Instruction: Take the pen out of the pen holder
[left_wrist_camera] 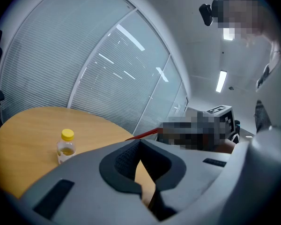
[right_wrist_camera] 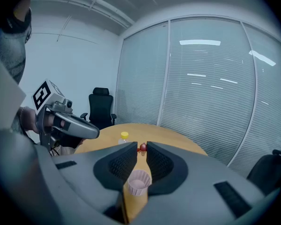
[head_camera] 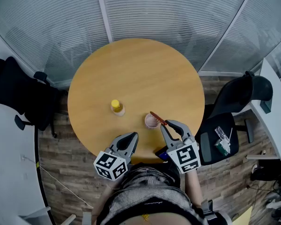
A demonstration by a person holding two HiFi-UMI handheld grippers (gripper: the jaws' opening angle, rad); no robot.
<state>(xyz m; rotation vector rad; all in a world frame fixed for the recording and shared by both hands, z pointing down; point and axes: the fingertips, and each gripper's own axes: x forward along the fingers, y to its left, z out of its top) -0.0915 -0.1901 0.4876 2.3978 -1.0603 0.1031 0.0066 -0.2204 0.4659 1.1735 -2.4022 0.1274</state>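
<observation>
The pink pen holder (head_camera: 151,122) stands upright near the near edge of the round wooden surface (head_camera: 131,69), a little right of its middle; the red pen (head_camera: 157,117) slants across the holder's rim, one end over the cup and the other reaching toward the person; whether its tip is inside the cup cannot be told; the right gripper (head_camera: 165,124) reaches in over the near edge, and in the right gripper view its jaws stand close together with the pen (right_wrist_camera: 142,148) pinched between their tips, the pen holder (right_wrist_camera: 138,183) showing below in the narrow gap between them; the left gripper (head_camera: 134,136) hangs over the near edge, left of the holder and apart from it, its jaws pressed together at the tips with nothing between them in the left gripper view, where the pen (left_wrist_camera: 144,134) shows as a thin red line just beyond them; a small bottle (head_camera: 116,107) with a yellow cap stands upright left of the holder, farther in from the near edge; dark office chairs (head_camera: 18,93) stand beyond the left and right edges.
</observation>
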